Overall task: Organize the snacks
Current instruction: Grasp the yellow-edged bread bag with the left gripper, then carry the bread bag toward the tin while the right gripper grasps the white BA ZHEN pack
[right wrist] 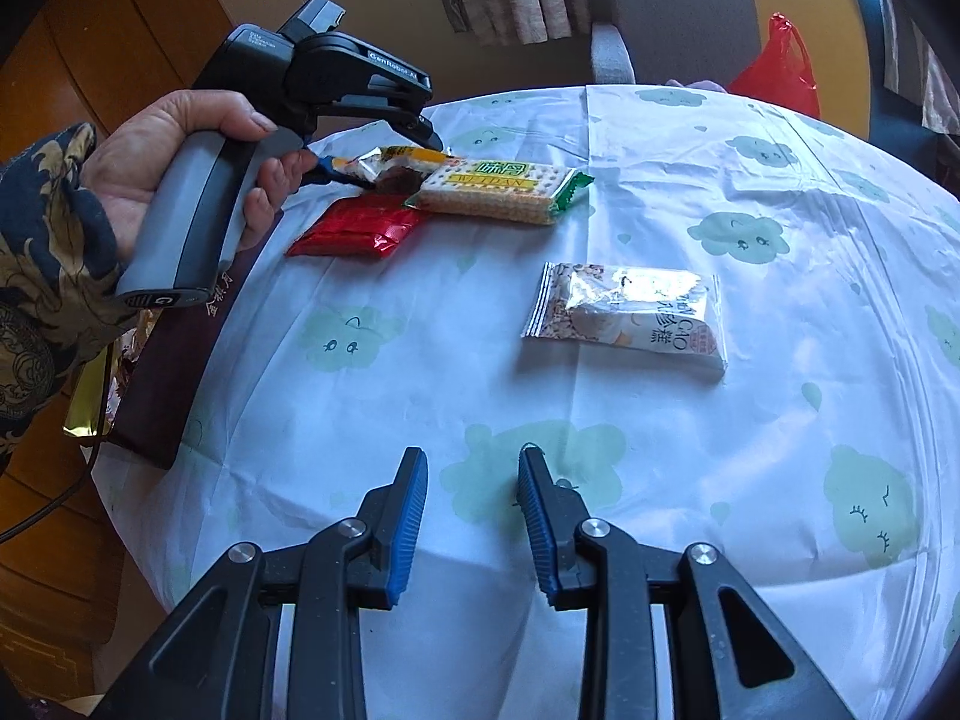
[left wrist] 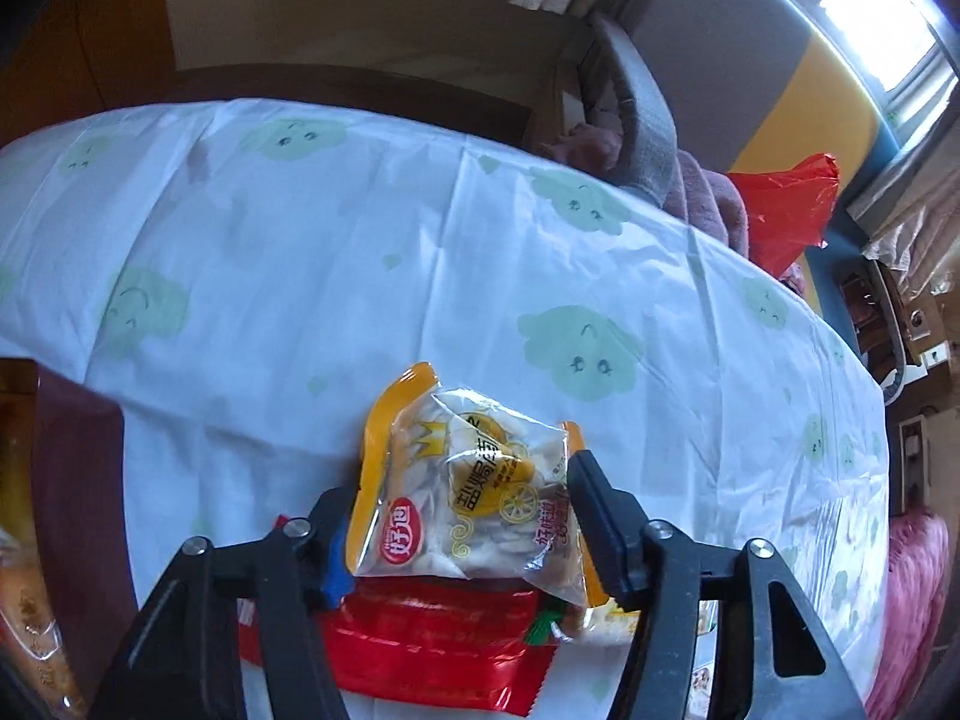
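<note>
My left gripper (left wrist: 459, 480) is shut on a yellow-and-clear snack packet (left wrist: 474, 498), one finger pressing each side. Under it lie a red foil packet (left wrist: 432, 642) and the green end of another pack. The right wrist view shows the same left gripper (right wrist: 384, 165) in a person's hand (right wrist: 168, 150), pinching the yellow packet (right wrist: 408, 157) just over the red packet (right wrist: 360, 228) and a green-and-yellow cracker pack (right wrist: 498, 192). A silver packet (right wrist: 624, 315) lies alone mid-table. My right gripper (right wrist: 474, 480) hovers open over the cloth near the front edge, holding nothing.
A white tablecloth (right wrist: 720, 480) with green cloud faces covers the round table. A dark maroon box (right wrist: 162, 372) and gold wrappers (right wrist: 90, 414) sit at the left edge. Behind the table stand a grey chair (right wrist: 612, 54) and a red plastic bag (right wrist: 780, 72).
</note>
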Tool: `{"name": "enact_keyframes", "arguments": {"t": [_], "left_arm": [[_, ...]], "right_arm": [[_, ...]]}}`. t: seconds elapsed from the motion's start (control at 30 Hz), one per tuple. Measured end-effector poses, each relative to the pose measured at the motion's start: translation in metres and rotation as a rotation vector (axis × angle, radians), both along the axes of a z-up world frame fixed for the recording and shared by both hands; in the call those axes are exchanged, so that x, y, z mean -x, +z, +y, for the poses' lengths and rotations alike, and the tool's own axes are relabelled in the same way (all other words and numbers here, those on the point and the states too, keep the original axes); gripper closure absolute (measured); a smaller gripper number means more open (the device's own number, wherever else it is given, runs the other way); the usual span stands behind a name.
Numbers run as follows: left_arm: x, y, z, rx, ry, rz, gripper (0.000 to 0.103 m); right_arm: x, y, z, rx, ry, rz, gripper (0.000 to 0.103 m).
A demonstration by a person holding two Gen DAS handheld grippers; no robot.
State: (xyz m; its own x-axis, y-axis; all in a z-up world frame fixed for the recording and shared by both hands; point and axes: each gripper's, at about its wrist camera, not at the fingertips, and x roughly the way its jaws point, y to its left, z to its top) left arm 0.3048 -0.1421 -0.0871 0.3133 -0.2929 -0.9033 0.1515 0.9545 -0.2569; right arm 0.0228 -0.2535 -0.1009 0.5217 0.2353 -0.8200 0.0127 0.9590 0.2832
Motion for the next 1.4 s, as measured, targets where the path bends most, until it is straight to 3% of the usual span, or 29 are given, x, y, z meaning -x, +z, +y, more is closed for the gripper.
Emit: {"name": "enact_keyframes", "arguments": {"t": [0.1,0.13,0.17,0.33,0.47,0.7,1.03,1.13,1.23,1.3,1.4], "left_arm": [[0.005,0.007,0.001,0.066,-0.03,-0.029,0.06],[0.006,0.009,0.001,0.078,-0.032,-0.036,0.073],[0.01,0.013,0.002,0.108,-0.05,-0.046,0.077],[0.043,0.026,0.009,0.164,-0.17,-0.096,0.079],[0.083,0.031,0.022,0.203,-0.197,-0.092,0.079],[0.156,0.008,0.044,0.19,-0.201,-0.04,0.079],[0.231,0.003,0.061,0.15,-0.262,-0.059,0.08],[0.245,-0.002,0.059,0.133,-0.278,-0.071,0.08],[0.251,-0.006,0.061,0.126,-0.282,-0.066,0.08],[0.252,-0.006,0.062,0.116,-0.291,-0.068,0.08],[0.254,-0.005,0.064,0.102,-0.295,-0.067,0.08]], "right_arm": [[0.001,0.0,0.001,0.002,0.002,-0.006,0.071],[0.001,0.0,0.001,0.002,0.001,-0.005,0.071],[0.001,0.0,0.0,-0.002,-0.002,-0.005,0.071],[0.002,0.0,-0.002,-0.003,-0.011,-0.005,0.071],[0.004,0.003,-0.004,0.002,-0.03,-0.007,0.071],[0.013,0.013,-0.004,0.036,-0.035,-0.03,0.071],[0.028,0.023,-0.019,0.093,-0.044,-0.043,0.071],[0.022,0.029,-0.024,0.108,0.037,-0.055,0.07],[0.006,0.036,-0.022,0.205,0.174,-0.065,0.066],[-0.009,0.038,-0.022,0.262,0.266,-0.052,0.066],[-0.035,0.031,-0.022,0.342,0.405,0.021,0.057]]}}
